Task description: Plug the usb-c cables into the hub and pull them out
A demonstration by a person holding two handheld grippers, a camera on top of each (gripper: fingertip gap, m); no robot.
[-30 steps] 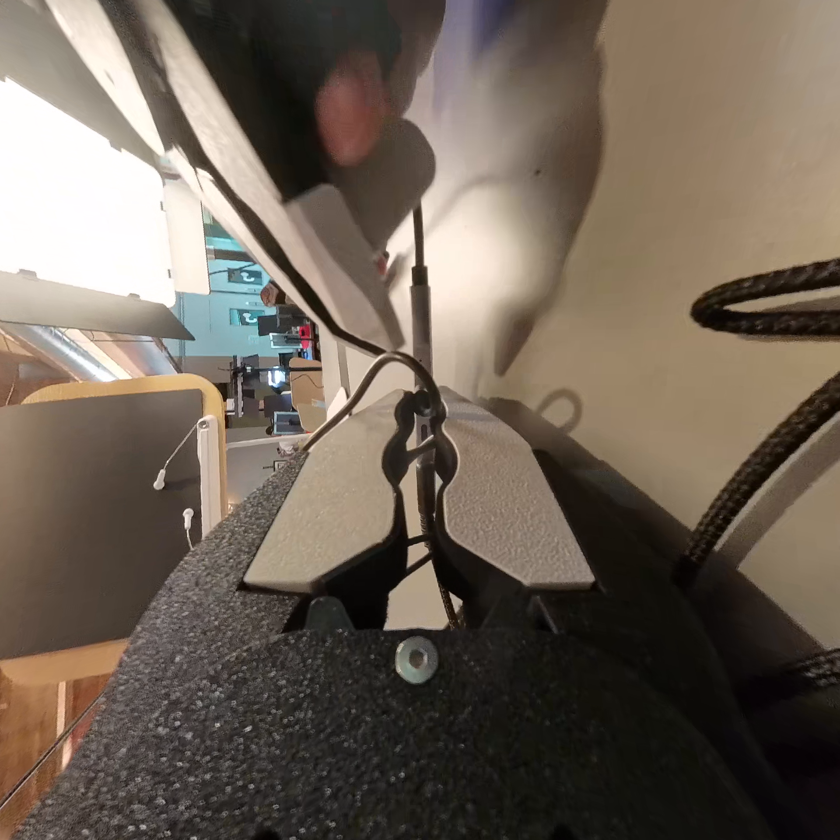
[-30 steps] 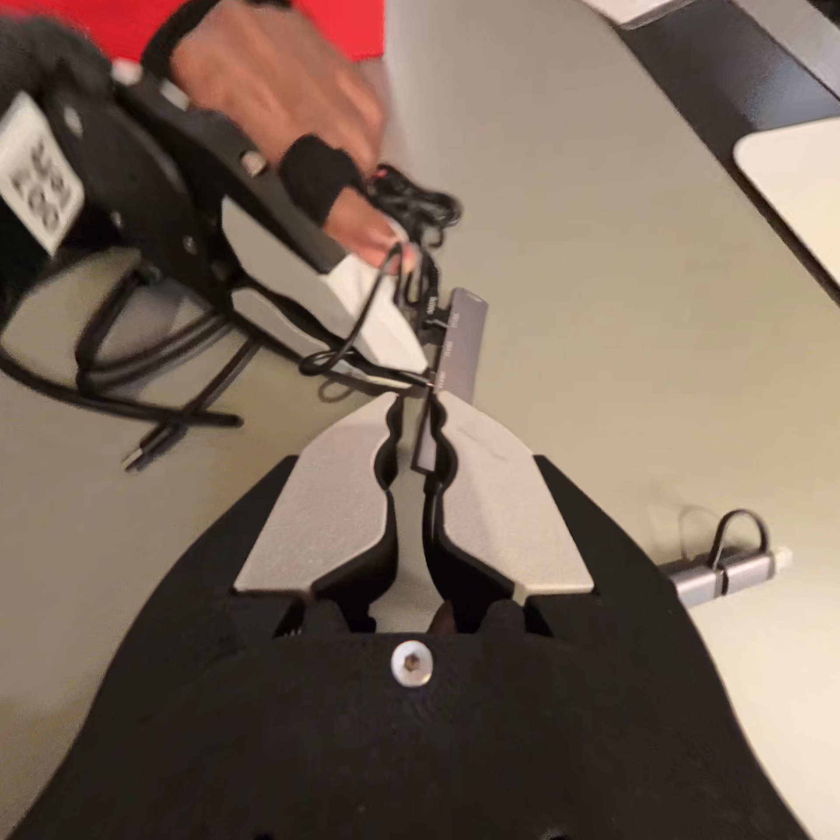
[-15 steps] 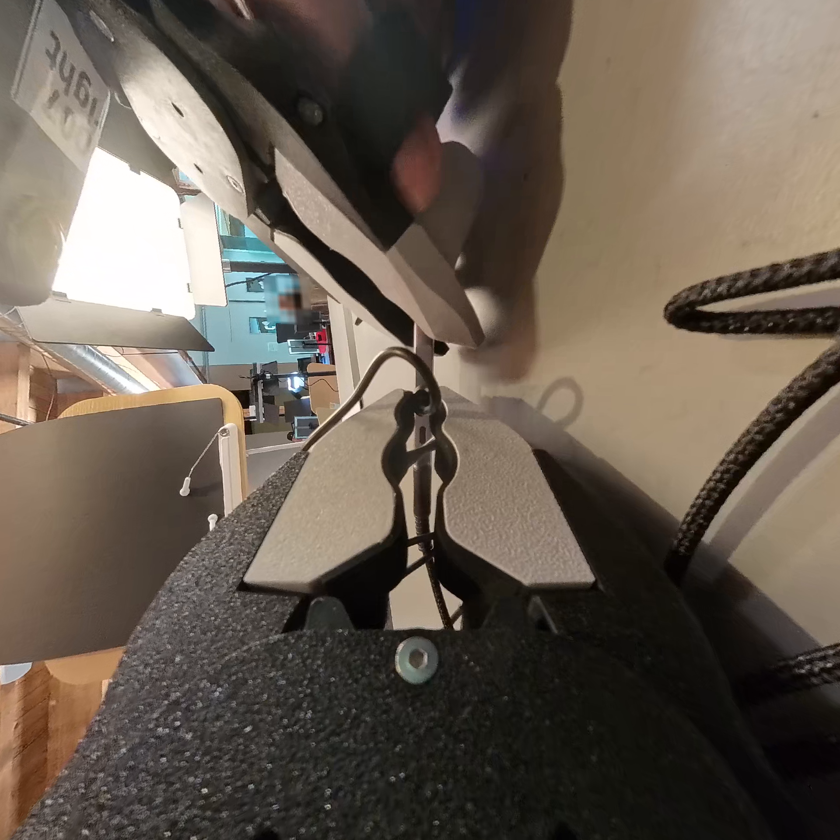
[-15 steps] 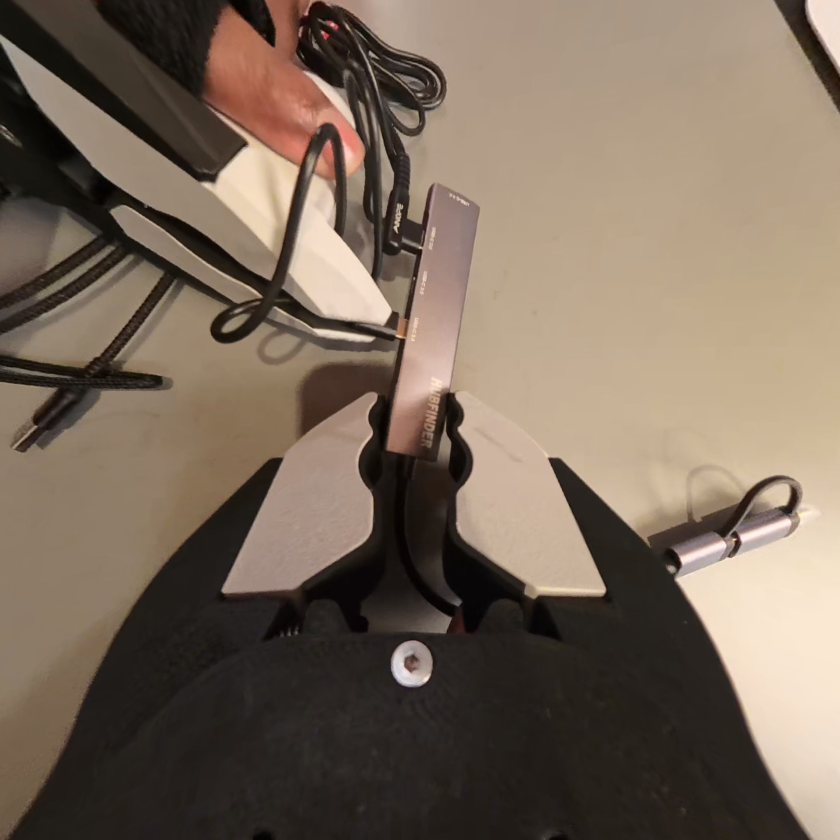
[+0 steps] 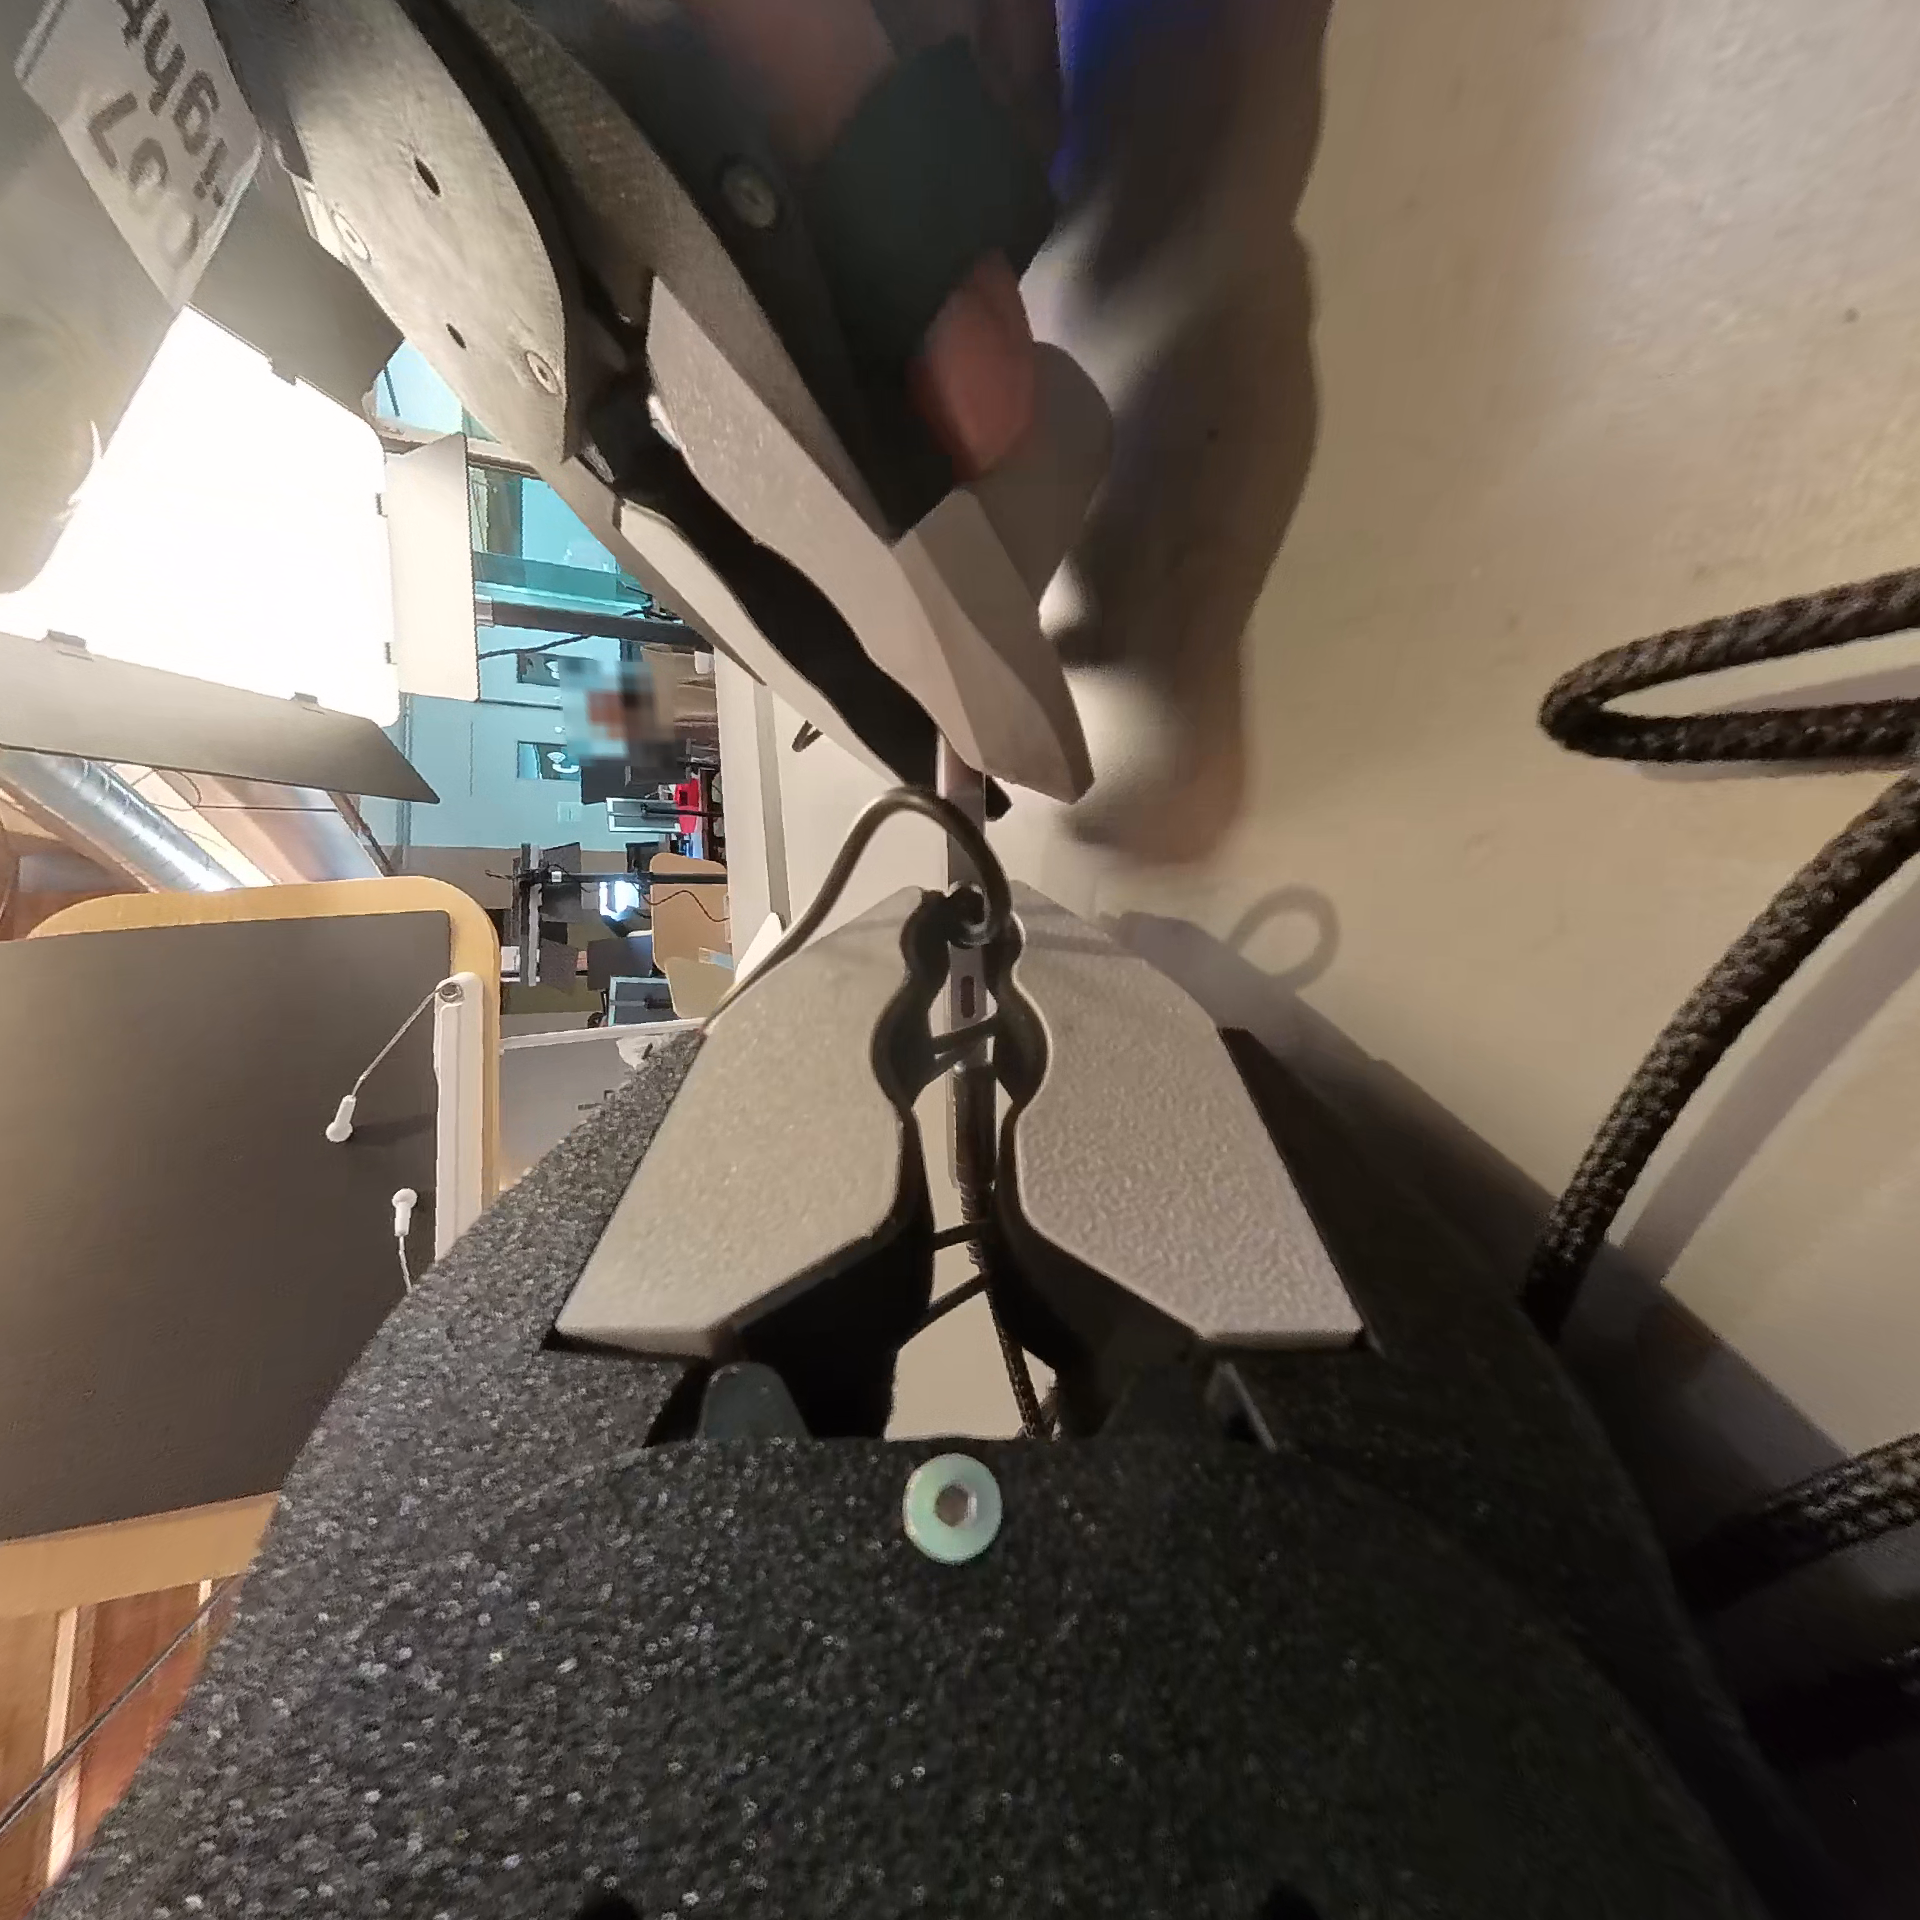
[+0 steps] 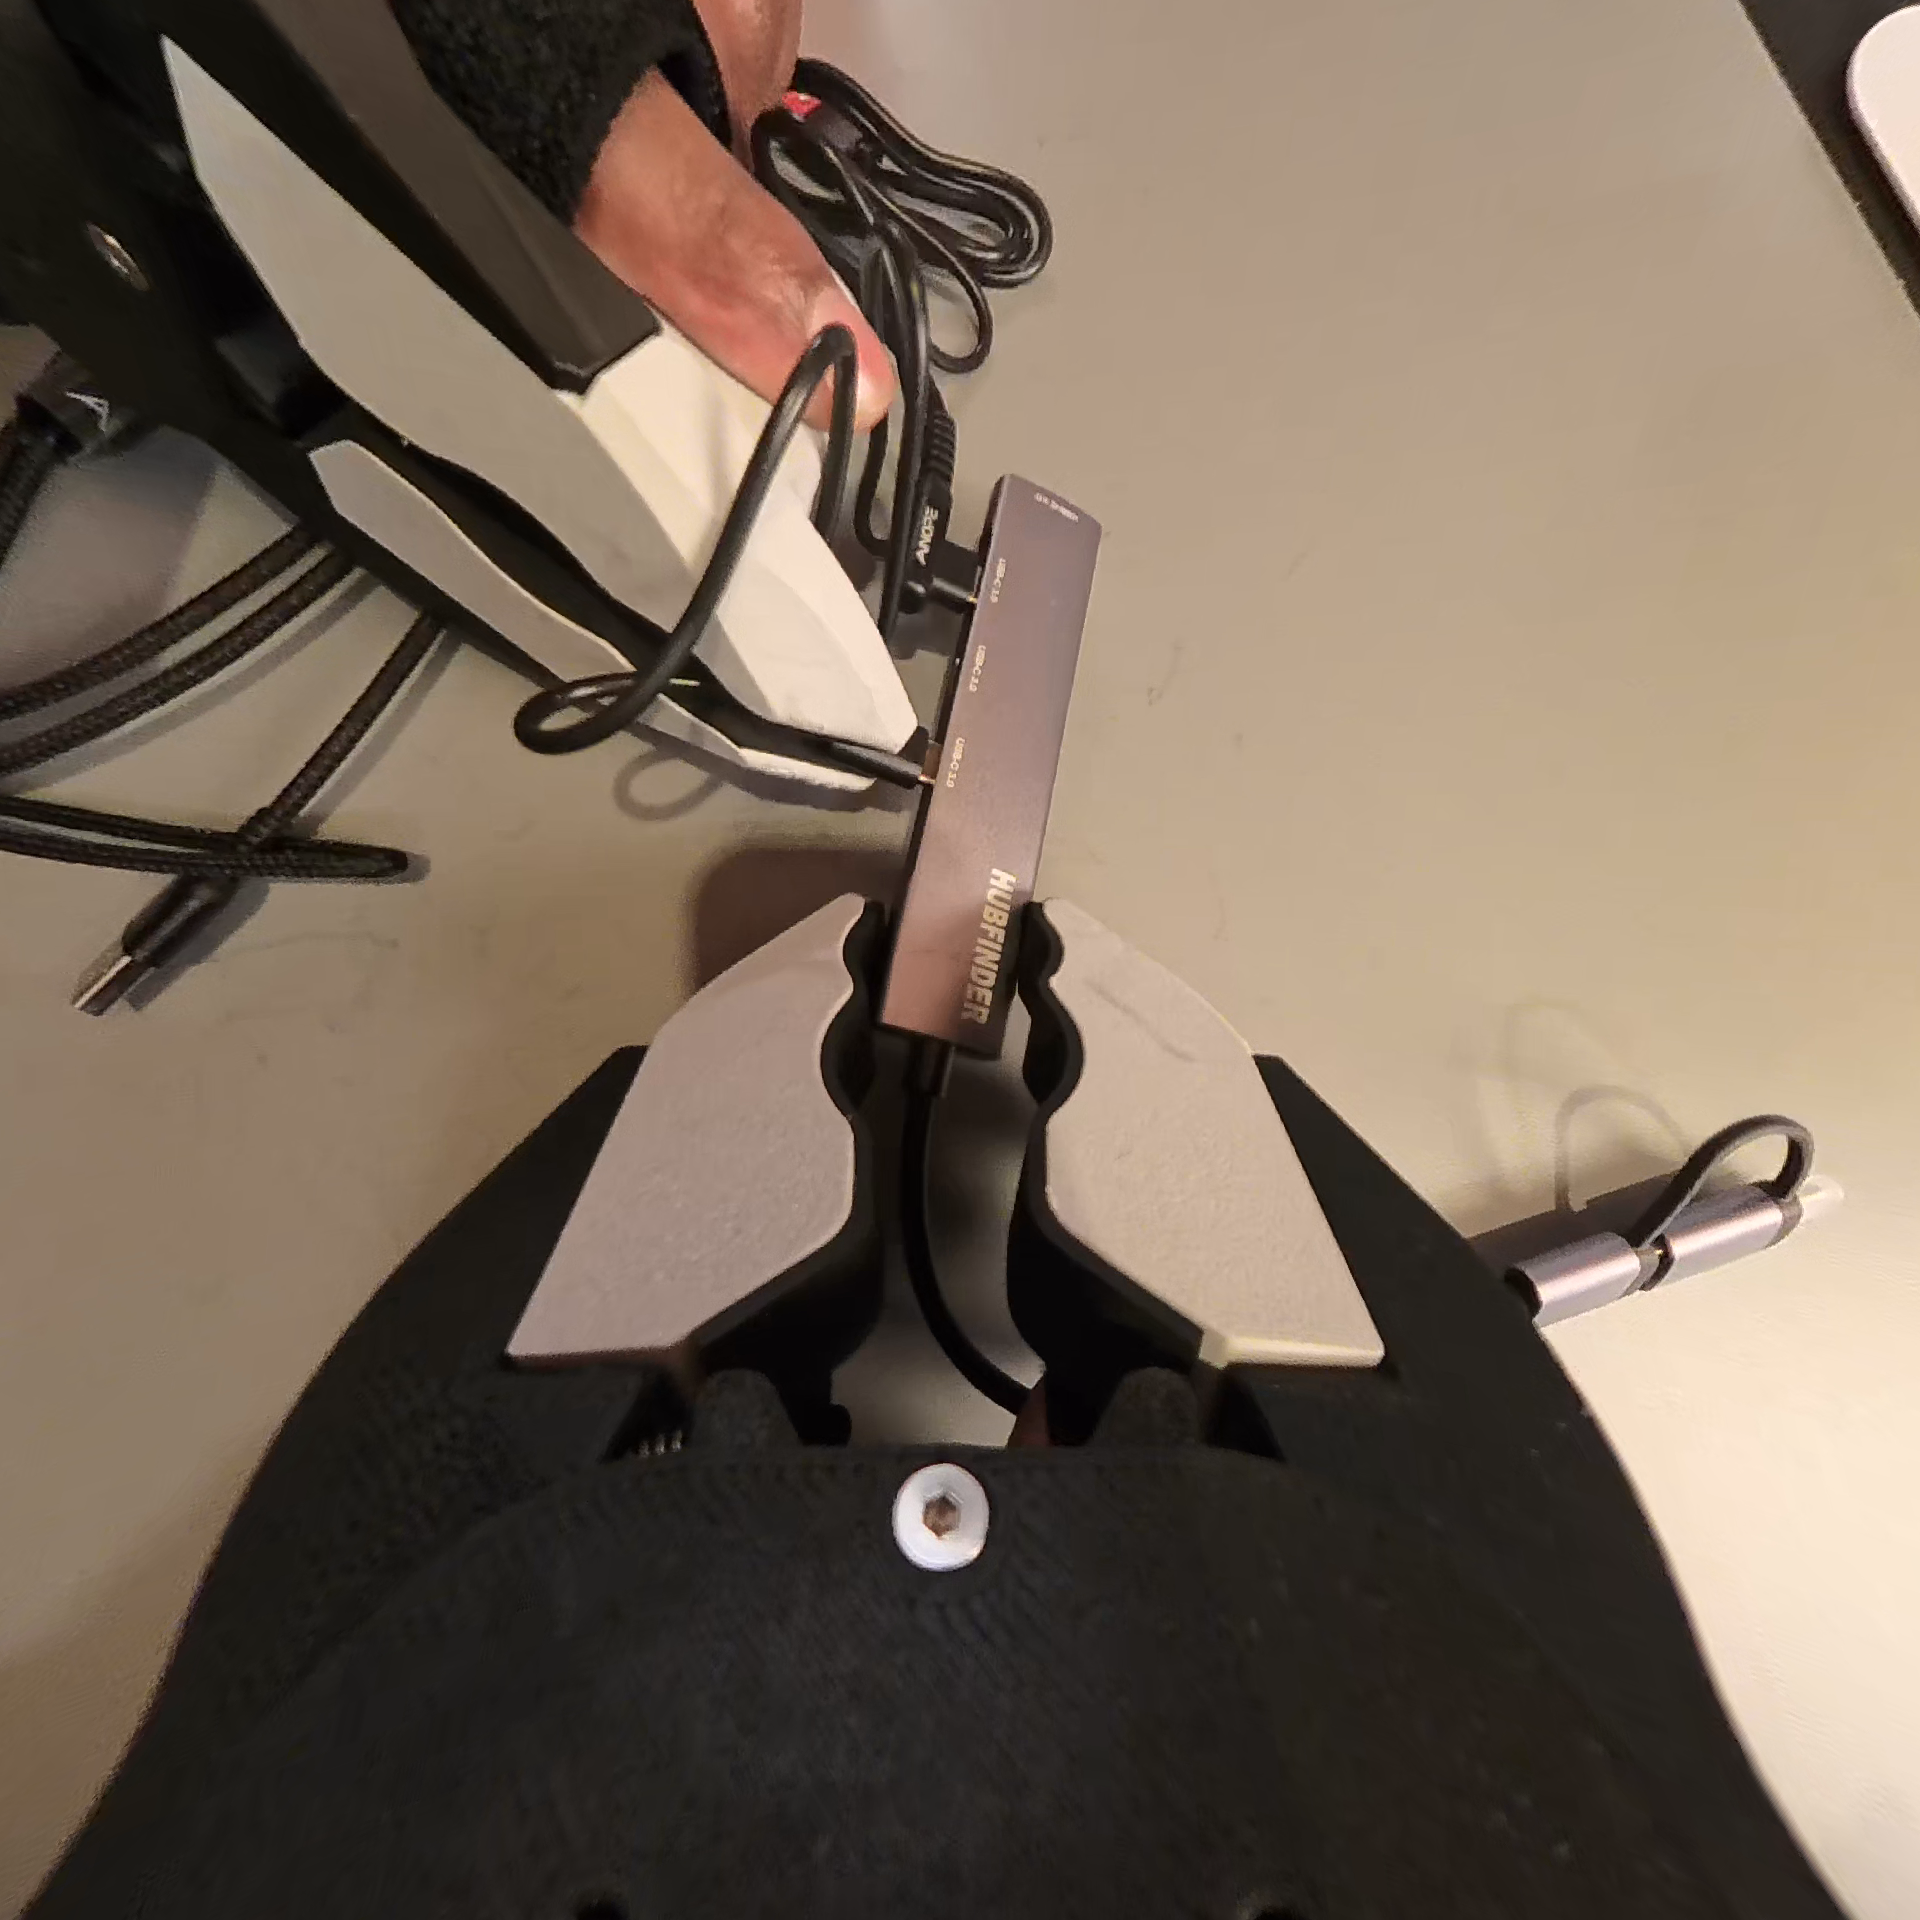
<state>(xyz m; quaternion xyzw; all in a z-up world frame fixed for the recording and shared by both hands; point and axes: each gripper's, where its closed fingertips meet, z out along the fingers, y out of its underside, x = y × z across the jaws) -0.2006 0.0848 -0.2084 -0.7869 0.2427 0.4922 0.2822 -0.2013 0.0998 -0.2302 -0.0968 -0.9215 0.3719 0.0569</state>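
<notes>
Right gripper (image 6: 951, 940): pinches the near end of the hub (image 6: 1003, 727), its jaws pressed on both long sides.
Hub: long axis points straight away from the right gripper over the tabletop (image 6: 1455, 520); ports face left.
Left gripper (image 6: 883, 753): pressed together on a thin cable's plug (image 6: 883, 767), tip at the nearest port.
Key relation: the plug lies at a right angle to the hub's long side; whether it is seated cannot be told.
Nearer hand: the left.
Count: one hub; one more black plug (image 6: 940, 540) in a farther port; a braided cable (image 6: 208, 862) loose near the left edge; one grey adapter (image 6: 1621, 1242) at right.
</notes>
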